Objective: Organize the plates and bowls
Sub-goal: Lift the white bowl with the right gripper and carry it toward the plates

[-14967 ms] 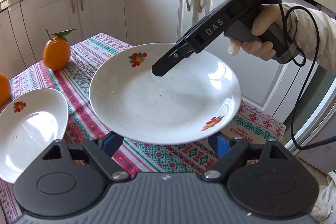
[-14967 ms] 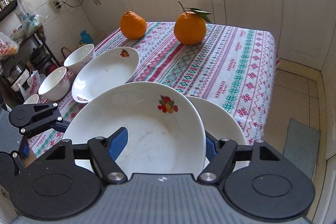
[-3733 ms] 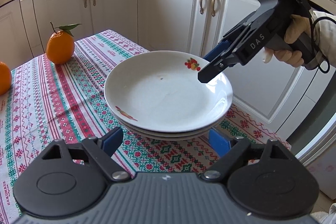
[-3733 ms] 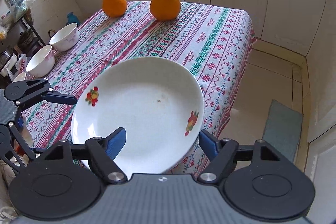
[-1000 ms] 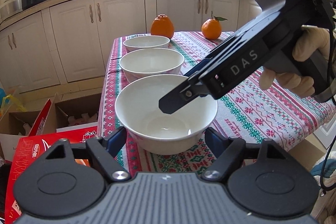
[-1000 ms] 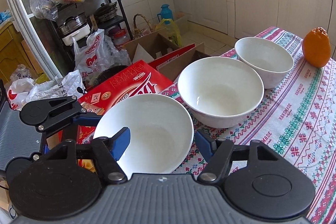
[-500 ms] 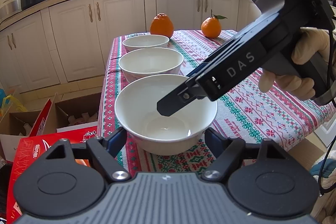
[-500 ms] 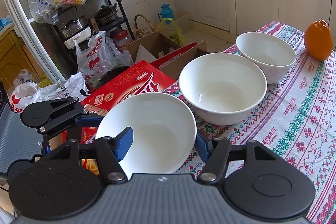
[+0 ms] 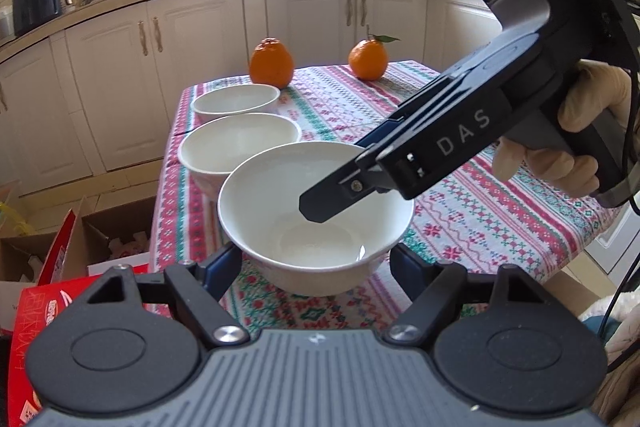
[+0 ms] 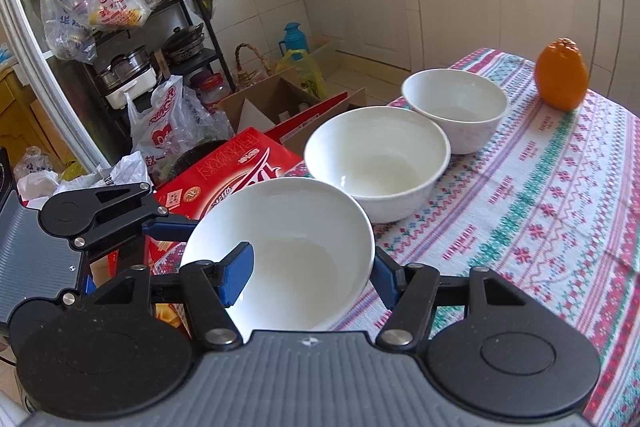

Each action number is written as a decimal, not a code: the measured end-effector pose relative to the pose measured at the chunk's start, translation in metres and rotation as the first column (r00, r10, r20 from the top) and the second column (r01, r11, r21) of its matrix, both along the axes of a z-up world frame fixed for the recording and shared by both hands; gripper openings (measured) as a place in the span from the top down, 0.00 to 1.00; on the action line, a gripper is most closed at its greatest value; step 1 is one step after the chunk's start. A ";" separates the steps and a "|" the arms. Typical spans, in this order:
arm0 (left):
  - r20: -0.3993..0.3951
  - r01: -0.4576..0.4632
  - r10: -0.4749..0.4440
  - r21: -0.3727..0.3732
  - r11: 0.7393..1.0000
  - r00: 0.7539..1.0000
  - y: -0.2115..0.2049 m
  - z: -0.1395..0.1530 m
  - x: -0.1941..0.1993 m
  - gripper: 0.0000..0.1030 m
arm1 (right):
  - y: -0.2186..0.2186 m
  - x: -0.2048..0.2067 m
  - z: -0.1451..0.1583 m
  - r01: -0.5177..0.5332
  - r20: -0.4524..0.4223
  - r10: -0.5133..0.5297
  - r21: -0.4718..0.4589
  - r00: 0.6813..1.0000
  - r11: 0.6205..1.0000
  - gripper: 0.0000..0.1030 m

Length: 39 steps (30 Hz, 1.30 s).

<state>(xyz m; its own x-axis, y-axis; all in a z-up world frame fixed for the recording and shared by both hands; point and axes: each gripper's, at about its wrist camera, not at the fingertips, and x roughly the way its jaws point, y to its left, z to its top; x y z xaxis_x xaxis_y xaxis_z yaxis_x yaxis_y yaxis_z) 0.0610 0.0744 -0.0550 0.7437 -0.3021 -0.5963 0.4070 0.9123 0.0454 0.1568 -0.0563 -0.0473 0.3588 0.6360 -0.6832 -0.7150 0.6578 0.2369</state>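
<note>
Three white bowls stand in a row on the patterned tablecloth. The nearest bowl (image 9: pixel 316 211) (image 10: pixel 280 251) is lifted and tilted. My right gripper (image 10: pixel 308 277) is shut on its rim, one blue pad (image 10: pixel 238 273) inside the bowl and one outside. In the left wrist view the right gripper (image 9: pixel 340 199) reaches into the bowl from the right. My left gripper (image 9: pixel 316 263) is open, its blue pads on either side of the bowl's base. The middle bowl (image 9: pixel 240 143) (image 10: pixel 378 159) and far bowl (image 9: pixel 236 103) (image 10: pixel 456 107) rest on the table behind.
Two oranges (image 9: pixel 270 63) (image 9: pixel 368 59) sit at the table's far end. A red carton (image 10: pixel 236 167) and cardboard boxes (image 9: pixel 108 227) lie on the floor past the table's edge. Bags and a rack (image 10: pixel 120 39) stand beyond. Cabinets (image 9: pixel 192 67) line the wall.
The right gripper has closed on the nearest bowl's rim and lifted it up, toward the middle bowl. The left gripper stays open around it.
</note>
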 end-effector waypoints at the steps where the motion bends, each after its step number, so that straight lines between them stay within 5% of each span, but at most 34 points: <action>1: -0.001 0.011 -0.011 0.001 1.000 1.000 -0.004 0.000 0.001 0.22 | -0.005 -0.002 0.002 0.009 0.004 -0.009 0.001 1.000 1.000 0.34; 19: -0.004 0.183 -0.183 -0.002 0.983 0.983 -0.064 0.001 0.025 0.22 | -0.081 -0.009 0.006 0.180 0.028 -0.180 0.005 0.983 0.984 0.34; 39: -0.051 0.266 -0.266 -0.014 0.964 0.963 -0.098 -0.010 0.050 0.22 | -0.120 -0.001 -0.007 0.282 -0.013 -0.282 -0.006 0.959 0.959 0.34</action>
